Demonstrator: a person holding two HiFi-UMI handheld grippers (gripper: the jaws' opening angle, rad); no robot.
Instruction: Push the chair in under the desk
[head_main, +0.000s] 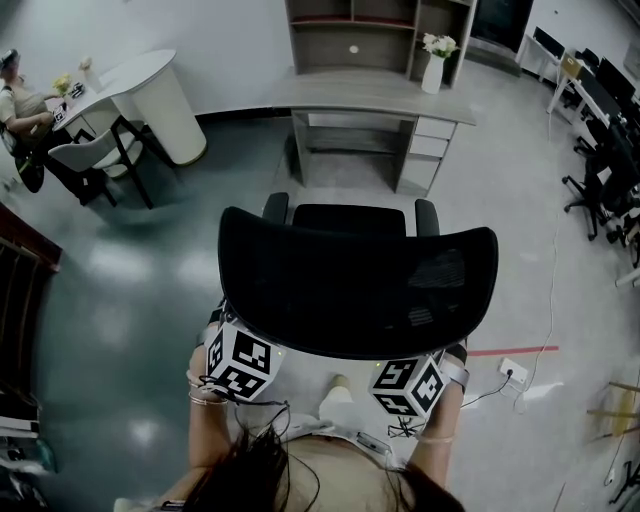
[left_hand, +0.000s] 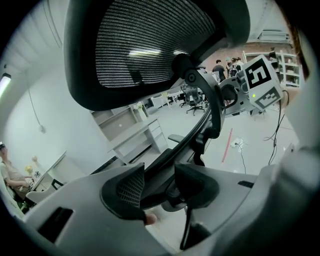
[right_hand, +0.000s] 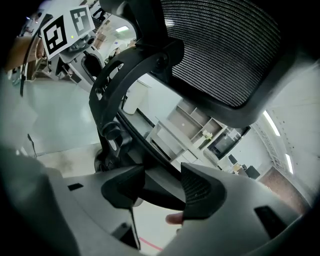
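Observation:
A black office chair (head_main: 355, 270) with a mesh back stands right in front of me, its seat facing the grey desk (head_main: 370, 100) a short way ahead. Both grippers sit low behind the backrest. My left gripper (head_main: 245, 348) is at the back's left lower edge, my right gripper (head_main: 408, 380) at its right lower edge. In the left gripper view the jaws (left_hand: 159, 186) are shut on the dark backrest frame (left_hand: 165, 162). In the right gripper view the jaws (right_hand: 162, 187) grip the same frame (right_hand: 150, 160) from the other side. The desk's kneehole faces the chair.
A white vase of flowers (head_main: 435, 62) stands on the desk, with shelves behind. A round white table (head_main: 150, 85), a chair (head_main: 95, 155) and a seated person (head_main: 20, 105) are far left. Office chairs (head_main: 600, 180) line the right. A socket strip with cable (head_main: 512, 372) lies on the floor.

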